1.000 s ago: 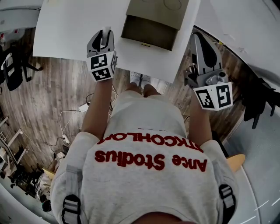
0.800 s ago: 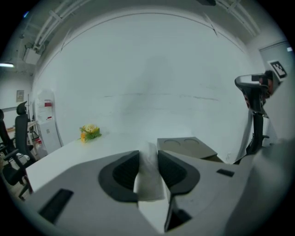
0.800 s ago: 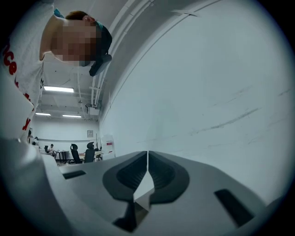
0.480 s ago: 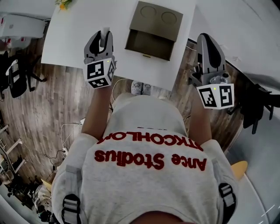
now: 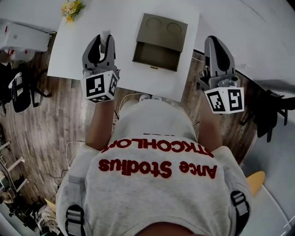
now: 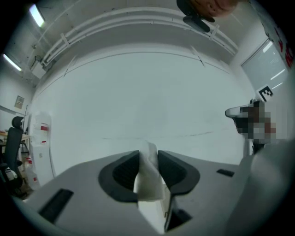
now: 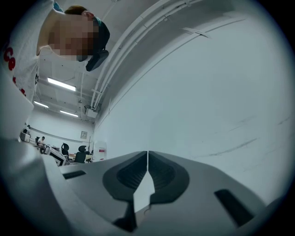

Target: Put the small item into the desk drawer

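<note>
A small white item (image 6: 150,179) is pinched between the dark pads of my left gripper (image 6: 148,154), which is shut on it. In the head view the left gripper (image 5: 105,38) hangs over the white table (image 5: 73,50), with the white item (image 5: 107,36) showing at its tips. To its right on the table stands an olive desk drawer unit (image 5: 162,28) with its drawer (image 5: 156,56) pulled open and nothing visible inside. My right gripper (image 5: 213,42) is off the table's right edge. Its jaws (image 7: 147,154) are shut with nothing between them.
Yellow flowers (image 5: 71,9) lie at the table's far left corner. Black office chairs (image 5: 18,85) stand on the wooden floor at left, and dark gear (image 5: 272,108) at right. Both gripper views face a plain white wall.
Both grippers have risen, the left more than the right. The left one still carries the white item. More of the table and drawer unit now shows in the head view.
</note>
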Available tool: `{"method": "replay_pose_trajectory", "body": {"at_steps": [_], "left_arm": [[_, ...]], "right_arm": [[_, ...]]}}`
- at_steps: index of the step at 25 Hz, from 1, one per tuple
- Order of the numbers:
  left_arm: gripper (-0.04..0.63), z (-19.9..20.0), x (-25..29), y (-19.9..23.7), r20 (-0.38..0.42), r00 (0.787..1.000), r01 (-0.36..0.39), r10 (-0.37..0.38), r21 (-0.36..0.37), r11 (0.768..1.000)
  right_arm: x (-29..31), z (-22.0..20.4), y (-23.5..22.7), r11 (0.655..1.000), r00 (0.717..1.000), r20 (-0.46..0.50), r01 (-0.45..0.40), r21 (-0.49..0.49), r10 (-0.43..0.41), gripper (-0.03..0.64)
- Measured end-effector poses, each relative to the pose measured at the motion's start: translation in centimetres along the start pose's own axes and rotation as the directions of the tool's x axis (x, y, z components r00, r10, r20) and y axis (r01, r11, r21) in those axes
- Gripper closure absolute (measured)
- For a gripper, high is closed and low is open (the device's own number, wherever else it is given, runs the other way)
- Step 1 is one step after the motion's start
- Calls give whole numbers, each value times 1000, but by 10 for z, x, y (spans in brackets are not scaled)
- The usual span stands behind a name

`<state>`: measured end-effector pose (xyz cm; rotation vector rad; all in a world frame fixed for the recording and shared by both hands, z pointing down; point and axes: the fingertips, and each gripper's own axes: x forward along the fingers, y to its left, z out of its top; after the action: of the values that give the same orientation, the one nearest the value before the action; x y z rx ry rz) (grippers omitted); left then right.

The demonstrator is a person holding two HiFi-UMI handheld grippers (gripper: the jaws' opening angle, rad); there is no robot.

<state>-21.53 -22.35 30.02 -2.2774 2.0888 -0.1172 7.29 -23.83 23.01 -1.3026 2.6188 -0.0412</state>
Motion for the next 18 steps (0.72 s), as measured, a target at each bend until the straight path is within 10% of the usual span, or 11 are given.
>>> {"method": "replay_pose_trajectory", "body": {"at_steps": [18], "left_arm": [[463,-9,14,-37,3,993,121,-121,-34,992]], "right_arm": [[-15,-19,-3,998,998,-50,50,38,-48,609]]}}
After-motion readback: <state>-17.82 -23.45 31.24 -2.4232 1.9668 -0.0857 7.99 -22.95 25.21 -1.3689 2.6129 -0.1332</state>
